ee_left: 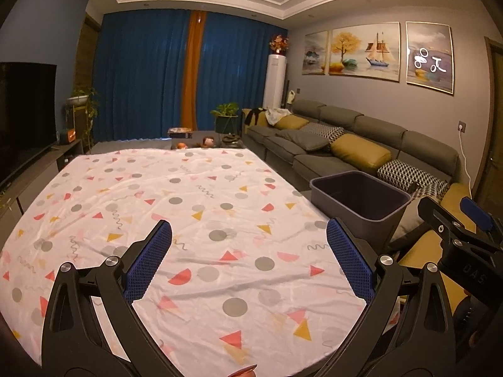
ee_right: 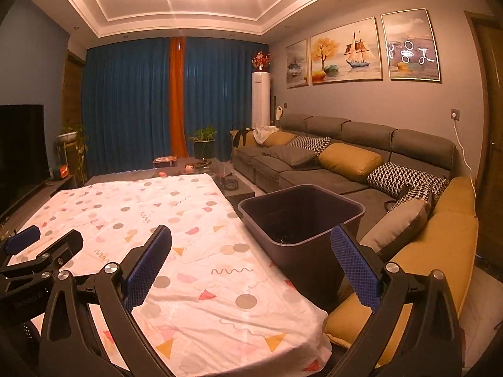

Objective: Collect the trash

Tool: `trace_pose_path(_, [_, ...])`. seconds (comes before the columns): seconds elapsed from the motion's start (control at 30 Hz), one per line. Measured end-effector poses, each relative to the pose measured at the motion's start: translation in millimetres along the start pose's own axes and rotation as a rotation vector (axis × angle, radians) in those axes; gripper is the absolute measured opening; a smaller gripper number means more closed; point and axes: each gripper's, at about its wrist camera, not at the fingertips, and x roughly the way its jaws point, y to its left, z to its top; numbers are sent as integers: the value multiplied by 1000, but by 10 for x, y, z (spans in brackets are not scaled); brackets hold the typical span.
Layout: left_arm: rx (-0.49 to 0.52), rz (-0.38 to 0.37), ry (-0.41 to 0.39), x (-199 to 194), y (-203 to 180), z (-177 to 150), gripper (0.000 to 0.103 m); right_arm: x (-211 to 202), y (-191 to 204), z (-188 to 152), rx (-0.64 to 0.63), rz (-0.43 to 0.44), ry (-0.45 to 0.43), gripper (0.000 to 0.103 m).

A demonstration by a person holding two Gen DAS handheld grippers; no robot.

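Note:
A dark grey bin stands at the right edge of the table, between the table and the sofa; the left wrist view shows the bin at the right. My left gripper hovers open over the patterned tablecloth with nothing between its blue pads. My right gripper is open too, its right finger in front of the bin and its left finger over the cloth. Each gripper shows in the other's view: the right gripper and the left gripper. No trash shows on the cloth.
A grey sofa with yellow and patterned cushions runs along the right. A television stands at the left. Beyond the table's far edge lies a low table with small items. Blue curtains fill the back wall.

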Motion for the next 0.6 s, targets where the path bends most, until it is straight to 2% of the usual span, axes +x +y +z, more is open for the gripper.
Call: trace_pose_path(0.6, [16,-17,11,60,-107,-4,97,-2,-97,-6,18,-16,-4,98])
